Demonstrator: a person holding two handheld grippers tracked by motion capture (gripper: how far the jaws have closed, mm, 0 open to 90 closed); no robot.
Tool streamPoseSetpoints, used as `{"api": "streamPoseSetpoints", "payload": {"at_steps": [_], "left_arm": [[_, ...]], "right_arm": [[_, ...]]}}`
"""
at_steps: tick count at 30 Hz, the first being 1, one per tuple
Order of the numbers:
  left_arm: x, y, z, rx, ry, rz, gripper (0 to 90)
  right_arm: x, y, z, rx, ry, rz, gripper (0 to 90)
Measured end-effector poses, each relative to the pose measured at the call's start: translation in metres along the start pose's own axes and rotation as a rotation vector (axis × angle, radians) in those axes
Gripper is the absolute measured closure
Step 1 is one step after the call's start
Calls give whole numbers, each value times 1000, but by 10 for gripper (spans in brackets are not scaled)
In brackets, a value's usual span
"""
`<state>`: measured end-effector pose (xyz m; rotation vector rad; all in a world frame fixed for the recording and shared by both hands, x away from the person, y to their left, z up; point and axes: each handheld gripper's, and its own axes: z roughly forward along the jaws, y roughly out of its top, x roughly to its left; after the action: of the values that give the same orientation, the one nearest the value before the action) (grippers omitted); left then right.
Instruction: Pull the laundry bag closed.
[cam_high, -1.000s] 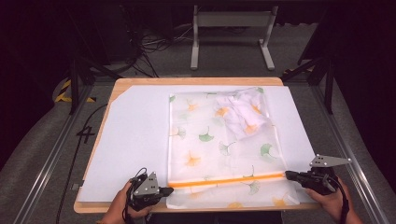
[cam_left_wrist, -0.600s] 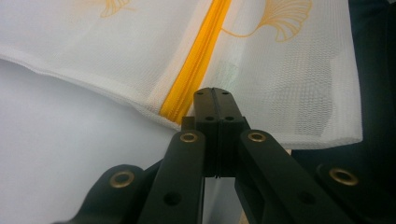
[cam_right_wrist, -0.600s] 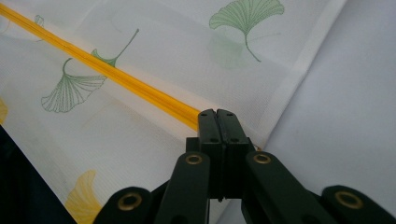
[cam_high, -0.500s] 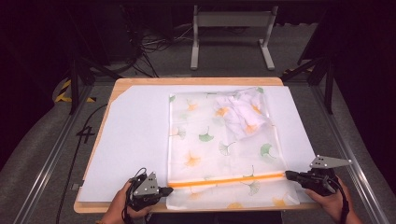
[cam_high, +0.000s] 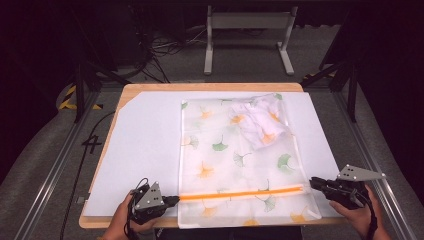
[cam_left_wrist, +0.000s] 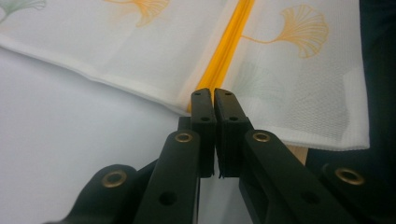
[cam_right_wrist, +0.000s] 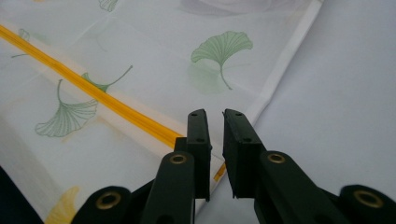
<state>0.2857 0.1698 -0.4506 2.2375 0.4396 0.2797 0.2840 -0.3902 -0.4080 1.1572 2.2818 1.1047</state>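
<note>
In the high view the near edge of the mesh bag (cam_high: 240, 165) runs to the bottom of the frame, where the desk (cam_high: 210, 87) front is cut off; both of the person's forearms are cropped there too; the white garment (cam_high: 262, 120) shows only as a pale blur through the mesh, its shape too soft to tell; in the left gripper view the left tongs (cam_left_wrist: 215, 95) cover the end of the orange zip strip (cam_left_wrist: 229, 46), so whether the strip is pinched stays hidden; in the right gripper view the right tongs (cam_right_wrist: 215, 116) hide the strip's other end (cam_right_wrist: 93, 91), and the bag is cropped at top and left.
</note>
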Motion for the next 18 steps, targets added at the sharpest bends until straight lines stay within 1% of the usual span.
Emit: {"api": "streamPoseSetpoints", "payload": {"at_steps": [1, 2, 3, 4, 6, 7, 9, 10, 11, 12, 13, 14, 15, 16, 17, 18], "left_arm": [[1, 0, -2, -6, 16, -6, 873], [1, 0, -2, -6, 16, -6, 859], [2, -1, -4, -11, 24, -4, 859], [4, -2, -7, -26, 41, -12, 835], [6, -2, -8, -32, 47, -19, 815], [8, -4, -11, -38, 69, -29, 798], [10, -5, -12, -36, 86, -29, 775], [11, -5, -13, -40, 98, -39, 760], [12, -6, -15, -39, 112, -40, 734], [12, -6, -15, -39, 112, -40, 716], [13, -6, -16, -41, 116, -47, 695], [15, -7, -17, -47, 124, -53, 695], [16, -8, -19, -49, 146, -61, 624], [18, -9, -20, -52, 159, -68, 624], [21, -12, -23, -55, 186, -79, 593], [21, -12, -23, -55, 186, -79, 566]], "right_arm": [[1, 1, -1, -6, -31, -30, 795], [2, 1, -1, -15, -55, -51, 773], [2, 1, -1, -15, -55, -51, 773], [3, 1, -2, -41, -72, -78, 744], [3, 0, -3, -57, -93, -89, 733], [2, 0, -3, -58, -96, -95, 708], [1, -1, -3, -63, -108, -90, 678], [0, -1, -2, -63, -107, -87, 677], [-2, -2, -2, -65, -102, -92, 667], [-2, -2, -2, -65, -102, -92, 667], [-3, -2, -1, -63, -120, -92, 628], [-3, -2, -1, -63, -120, -92, 628], [-5, -3, -1, -68, -132, -85, 574], [-5, -3, -1, -68, -132, -85, 574], [-8, -4, -1, -71, -143, -73, 540], [-8, -4, -1, -71, -143, -73, 540]]}}
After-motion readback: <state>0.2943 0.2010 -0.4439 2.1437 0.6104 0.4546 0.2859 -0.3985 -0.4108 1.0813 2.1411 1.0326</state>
